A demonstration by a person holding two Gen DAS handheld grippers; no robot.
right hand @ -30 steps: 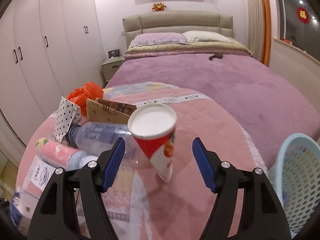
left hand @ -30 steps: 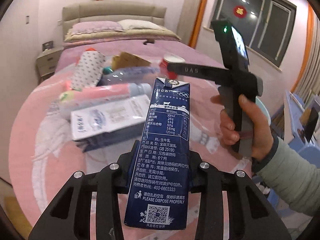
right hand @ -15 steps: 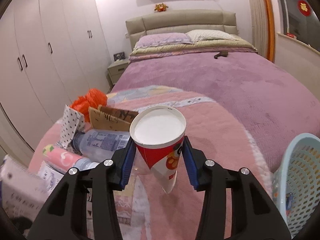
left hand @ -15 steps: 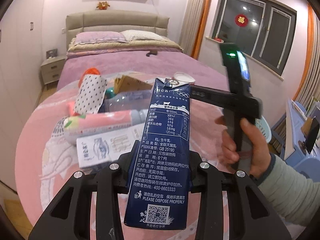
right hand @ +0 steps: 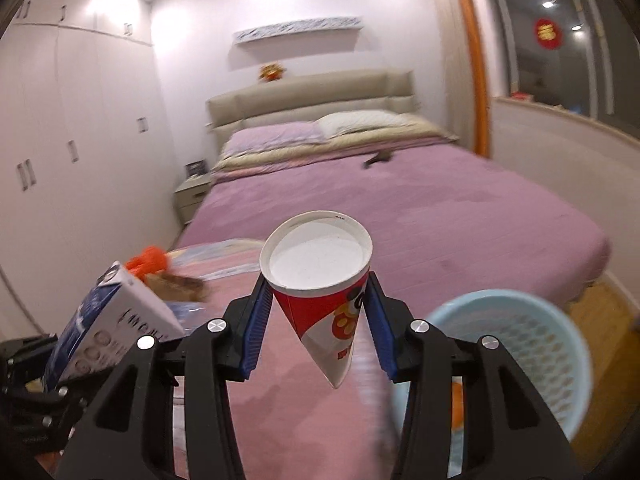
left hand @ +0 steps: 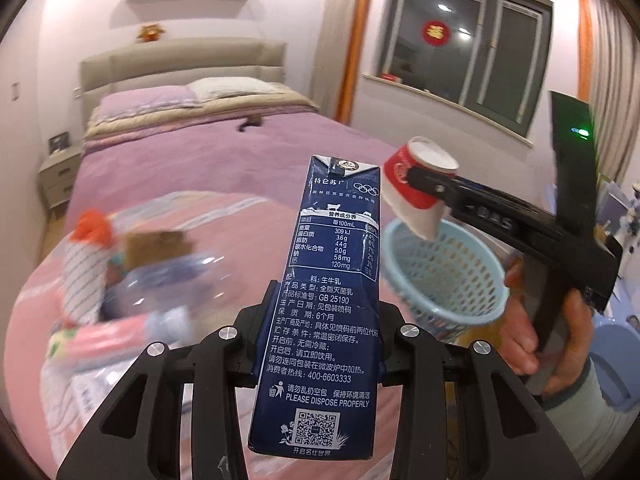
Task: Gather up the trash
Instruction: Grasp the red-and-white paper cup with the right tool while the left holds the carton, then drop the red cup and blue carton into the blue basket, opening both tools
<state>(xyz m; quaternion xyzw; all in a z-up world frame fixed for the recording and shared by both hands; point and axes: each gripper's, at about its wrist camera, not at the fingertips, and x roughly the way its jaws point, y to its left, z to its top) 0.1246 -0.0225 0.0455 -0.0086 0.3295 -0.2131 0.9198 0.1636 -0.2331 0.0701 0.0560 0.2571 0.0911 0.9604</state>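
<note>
The left gripper (left hand: 320,344) had its jaws pressed against both sides of a dark blue milk carton (left hand: 328,300); the carton stood upright between the fingers, its printed side turned to the camera, and its folded top reached above the jaws. The right gripper (right hand: 316,328) was closed on a red and white paper cup (right hand: 320,280); the blue pads (right hand: 254,328) touched the cup on its two sides, and the cup hung clear of the pink blanket (right hand: 288,420), tilted so that its white inside faced the camera. In the left wrist view the same cup (left hand: 416,188) was held just above the rim of a light blue basket (left hand: 444,276), at its far left side; the right hand (left hand: 552,340) gripped the black handle of that tool beside the basket. In the right wrist view the basket (right hand: 516,360) stood low on the right, near the edge of the bed (right hand: 460,216), and the carton (right hand: 108,324) appeared on the left, leaning. On the blanket to the left lay other trash, much blurred: a clear plastic bottle (left hand: 180,284), a pink bottle (left hand: 120,336), a dotted paper bag (left hand: 82,280) and a piece of cardboard (left hand: 156,246); they were close together, and whether they touched each other I could not tell.
</note>
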